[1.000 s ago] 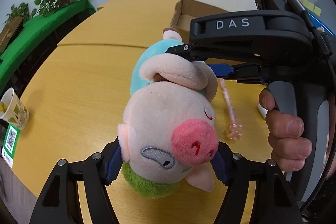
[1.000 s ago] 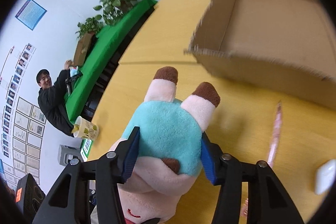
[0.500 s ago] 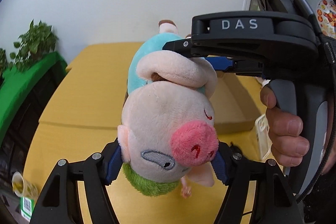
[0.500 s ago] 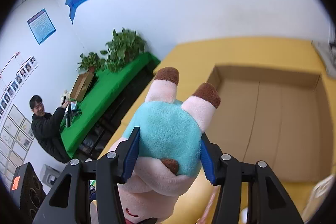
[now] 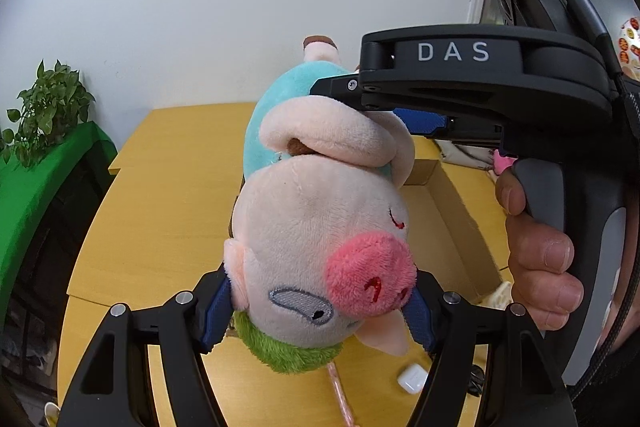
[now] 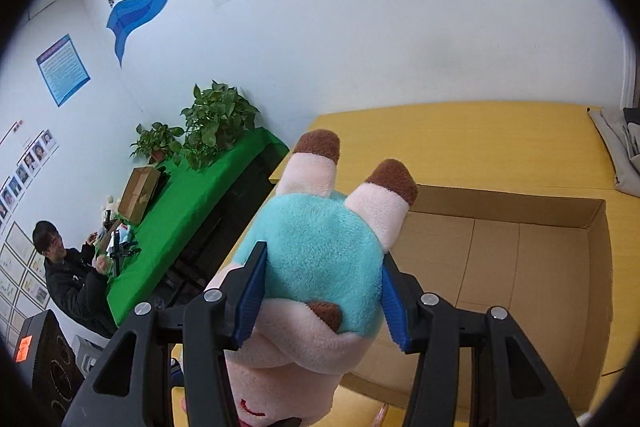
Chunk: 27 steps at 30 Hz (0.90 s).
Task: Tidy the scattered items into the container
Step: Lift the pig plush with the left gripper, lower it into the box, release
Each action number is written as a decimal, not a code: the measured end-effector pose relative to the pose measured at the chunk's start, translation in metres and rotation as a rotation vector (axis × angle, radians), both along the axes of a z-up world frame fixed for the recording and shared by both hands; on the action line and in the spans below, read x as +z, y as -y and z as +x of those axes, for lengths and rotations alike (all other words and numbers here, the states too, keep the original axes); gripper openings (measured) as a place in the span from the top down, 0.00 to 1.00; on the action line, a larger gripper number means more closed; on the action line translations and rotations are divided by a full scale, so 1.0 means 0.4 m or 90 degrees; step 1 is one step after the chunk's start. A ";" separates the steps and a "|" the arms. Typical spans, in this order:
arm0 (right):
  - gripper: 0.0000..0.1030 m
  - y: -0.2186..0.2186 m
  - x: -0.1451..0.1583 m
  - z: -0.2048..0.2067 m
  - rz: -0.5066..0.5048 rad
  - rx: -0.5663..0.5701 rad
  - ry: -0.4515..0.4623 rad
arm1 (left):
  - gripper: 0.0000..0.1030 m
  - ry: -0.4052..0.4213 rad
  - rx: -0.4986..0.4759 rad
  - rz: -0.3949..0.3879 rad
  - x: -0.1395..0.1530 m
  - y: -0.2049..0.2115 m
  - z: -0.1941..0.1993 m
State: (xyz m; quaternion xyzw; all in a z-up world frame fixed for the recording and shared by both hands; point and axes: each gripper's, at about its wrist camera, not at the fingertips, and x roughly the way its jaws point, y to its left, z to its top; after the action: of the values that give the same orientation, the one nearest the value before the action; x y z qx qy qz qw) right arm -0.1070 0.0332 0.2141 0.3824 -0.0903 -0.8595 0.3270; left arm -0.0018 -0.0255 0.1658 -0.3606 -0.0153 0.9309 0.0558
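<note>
A plush pig (image 5: 316,227) with a pink snout, teal body and green tuft hangs upside down in the air, gripped at both ends. My left gripper (image 5: 320,311) is shut on its head, blue pads pressing the cheeks. My right gripper (image 6: 320,291) is shut on its teal body (image 6: 320,247), with the brown-tipped feet pointing away from the camera. In the left wrist view the right gripper's black body (image 5: 480,95) and the hand holding it (image 5: 540,263) fill the right side. The open cardboard box (image 6: 520,267) lies on the yellow table below and beyond the pig.
On the table (image 5: 160,227) under the pig lie a white earbud case (image 5: 412,377) and a pink stick (image 5: 340,395). A green-covered bench with potted plants (image 6: 216,123) runs along the left wall. A seated person (image 6: 68,275) is at far left. Grey fabric (image 6: 616,155) lies at the table's right.
Both grippers have lifted the pig up off the table and carried it toward the box. The views now look down on the box's open top from higher up.
</note>
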 end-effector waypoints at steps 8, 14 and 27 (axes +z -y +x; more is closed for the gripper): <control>0.52 0.053 -0.126 -0.121 0.033 0.011 0.046 | 0.27 0.064 0.023 0.025 -0.112 0.006 -0.114; 0.52 0.074 -0.214 -0.176 0.041 0.022 0.076 | 0.27 0.102 0.036 0.026 -0.186 0.014 -0.176; 0.52 0.096 -0.404 -0.265 0.058 0.038 0.149 | 0.27 0.183 0.062 0.039 -0.349 0.053 -0.260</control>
State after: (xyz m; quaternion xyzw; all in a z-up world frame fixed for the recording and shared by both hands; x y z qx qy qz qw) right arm -0.2129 -0.0054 0.0524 0.4970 -0.0774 -0.8022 0.3216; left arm -0.1058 -0.0468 0.0263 -0.4870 -0.0687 0.8705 0.0186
